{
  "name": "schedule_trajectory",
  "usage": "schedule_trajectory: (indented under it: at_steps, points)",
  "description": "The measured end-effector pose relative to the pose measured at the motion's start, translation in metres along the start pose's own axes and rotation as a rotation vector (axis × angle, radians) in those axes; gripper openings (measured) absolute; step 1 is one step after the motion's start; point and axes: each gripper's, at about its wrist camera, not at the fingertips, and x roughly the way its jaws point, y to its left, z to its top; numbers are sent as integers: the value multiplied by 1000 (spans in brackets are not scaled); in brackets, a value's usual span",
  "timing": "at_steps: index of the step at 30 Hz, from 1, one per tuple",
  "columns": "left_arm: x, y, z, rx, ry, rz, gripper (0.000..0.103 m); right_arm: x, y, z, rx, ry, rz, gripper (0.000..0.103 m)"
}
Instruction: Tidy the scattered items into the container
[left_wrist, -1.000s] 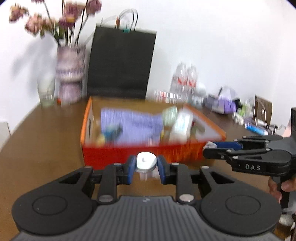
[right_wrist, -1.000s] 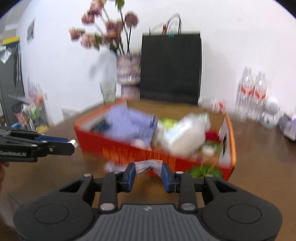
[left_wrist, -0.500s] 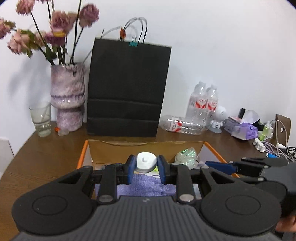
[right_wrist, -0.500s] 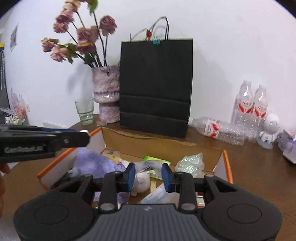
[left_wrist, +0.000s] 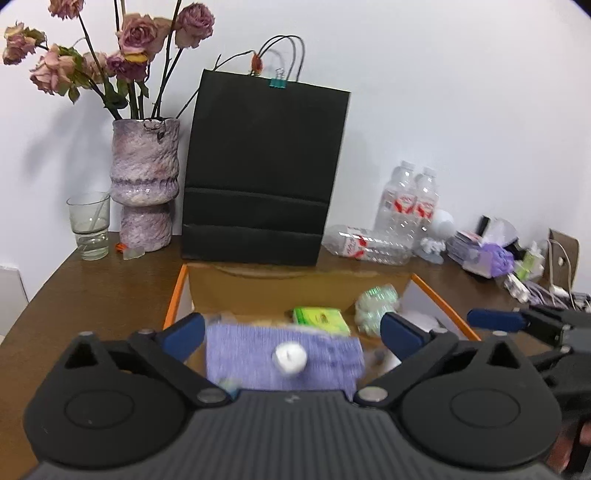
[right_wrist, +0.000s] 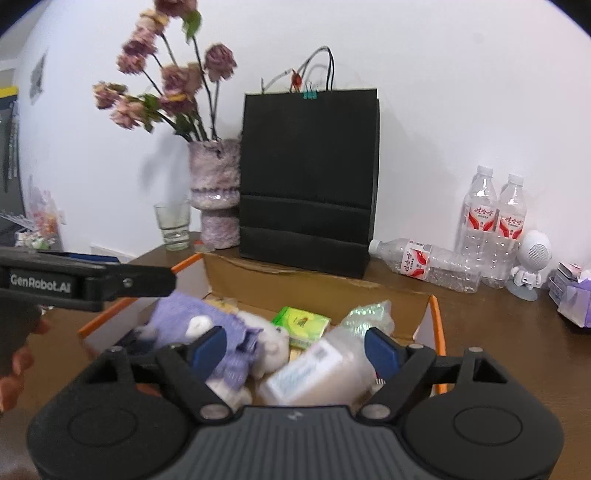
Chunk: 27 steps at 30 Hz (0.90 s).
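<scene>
Over the orange box (left_wrist: 176, 295) on the worktop (left_wrist: 92, 295), my left tool (left_wrist: 291, 332) was opening, a small white piece (left_wrist: 290, 357) loose between its jaws above the purple cloth (left_wrist: 258, 363). My right tool (right_wrist: 295, 345) was opening, nothing gripped.

A lived-in room at home or a small office — ahead of the grippers, a wooden table (left_wrist: 92, 291) against a white wall, dried roses in a vase (left_wrist: 144, 184), a black paper bag (left_wrist: 262, 177), water bottles (right_wrist: 495, 221) off right.
</scene>
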Motion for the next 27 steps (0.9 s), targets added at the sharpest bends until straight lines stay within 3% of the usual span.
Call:
schedule_trajectory:
  at_steps: [5,9,12,14,17,24,27]
  points:
    - [-39,-8,-35,70,19,-48,103,-41,1,-30,-30,6,19,81]
    - [-42,-21,-68,141,99,-51,103,-54,7,-58,-50,51,48,81]
    - [-30,-28,-85,160,166,-44,91,-45,11,-73,-38,112,79,76]
    - [-19,-31,-89,143,201,-56,84,-36,16,-78,-41,138,89,74]
    - [-1,-31,-89,116,221,-45,83,-22,20,-78,-64,156,65,69]
    - [23,-17,-76,30,199,-29,82,4,8,-64,-47,140,20,69]
    - [27,-20,-77,30,218,-44,82,10,5,-65,-13,149,43,70]
